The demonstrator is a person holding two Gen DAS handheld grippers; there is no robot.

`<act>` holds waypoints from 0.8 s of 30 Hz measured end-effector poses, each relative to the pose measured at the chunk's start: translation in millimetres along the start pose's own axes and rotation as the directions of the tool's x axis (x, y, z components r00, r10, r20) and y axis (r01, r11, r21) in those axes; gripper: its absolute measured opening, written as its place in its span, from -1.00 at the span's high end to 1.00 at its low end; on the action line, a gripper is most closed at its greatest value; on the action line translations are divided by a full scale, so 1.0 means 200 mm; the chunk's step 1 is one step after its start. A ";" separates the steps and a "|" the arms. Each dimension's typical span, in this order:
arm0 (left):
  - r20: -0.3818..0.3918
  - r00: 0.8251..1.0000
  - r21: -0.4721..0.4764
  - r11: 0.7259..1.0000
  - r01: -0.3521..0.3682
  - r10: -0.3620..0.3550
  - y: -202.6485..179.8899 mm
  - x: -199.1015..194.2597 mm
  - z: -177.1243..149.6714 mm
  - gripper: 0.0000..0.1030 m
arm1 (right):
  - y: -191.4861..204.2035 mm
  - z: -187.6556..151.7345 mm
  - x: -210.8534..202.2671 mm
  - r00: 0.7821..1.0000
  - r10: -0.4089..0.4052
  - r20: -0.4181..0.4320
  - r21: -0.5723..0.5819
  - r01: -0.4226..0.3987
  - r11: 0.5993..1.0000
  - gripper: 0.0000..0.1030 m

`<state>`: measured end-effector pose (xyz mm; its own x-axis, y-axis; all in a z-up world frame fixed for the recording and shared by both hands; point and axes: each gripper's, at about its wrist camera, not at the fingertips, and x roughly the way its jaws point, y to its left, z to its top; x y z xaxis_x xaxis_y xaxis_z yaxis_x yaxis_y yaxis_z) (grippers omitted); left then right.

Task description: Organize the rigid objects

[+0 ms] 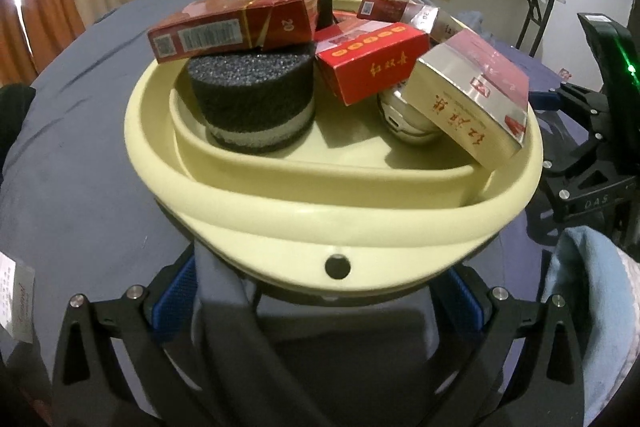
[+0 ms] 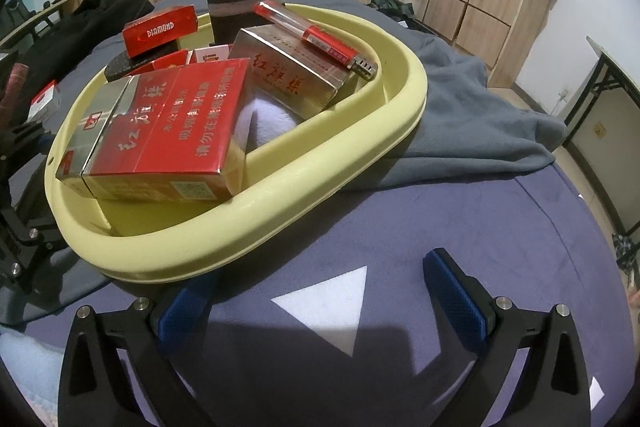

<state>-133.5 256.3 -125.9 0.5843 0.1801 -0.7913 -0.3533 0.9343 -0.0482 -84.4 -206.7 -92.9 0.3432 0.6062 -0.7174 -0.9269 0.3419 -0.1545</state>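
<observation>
Seen from the left wrist, the left gripper (image 1: 320, 303) has its blue pads spread wide on either side of a grey handle-like part under the near rim of the pale yellow basin (image 1: 256, 203); whether the pads actually pinch it cannot be told. Inside the basin, from left to right, a dark red carton (image 1: 236, 23) lies across a black foam cylinder (image 1: 252, 99), then a bright red box (image 1: 372, 63), then a silver-and-red pack (image 1: 472, 91) tilted over a shiny metal object (image 1: 404, 123) that only this view shows. At the far right edge stands the other tool's black frame. The right wrist view shows the right gripper (image 2: 324, 303) with jaws wide apart and holding nothing, hovering above the purple bedcover (image 2: 480, 211) just beside the basin's rim. Only from here do a small red box marked DIAMOND (image 2: 160, 31), the printed face of the large red pack (image 2: 168, 131), and a red lighter (image 2: 316, 39) lying on a silver pack (image 2: 284, 75) appear.
</observation>
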 end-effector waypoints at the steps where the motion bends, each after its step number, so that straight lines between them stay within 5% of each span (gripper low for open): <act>1: 0.001 1.000 0.001 1.000 -0.002 0.002 -0.01 0.00 -0.01 -1.00 | 0.00 0.00 0.00 1.000 -0.001 0.000 -0.001 0.001 1.000 -0.99; 24: 0.001 1.000 -0.001 1.000 -0.001 0.001 -0.01 0.01 -0.03 -1.00 | -0.01 0.00 0.00 1.000 -0.001 0.000 0.000 0.001 1.000 -0.99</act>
<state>-135.9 252.9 -130.0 0.5843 0.1815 -0.7910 -0.3549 0.9337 -0.0479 -83.4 -208.0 -92.9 0.3439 0.6063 -0.7170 -0.9267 0.3424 -0.1550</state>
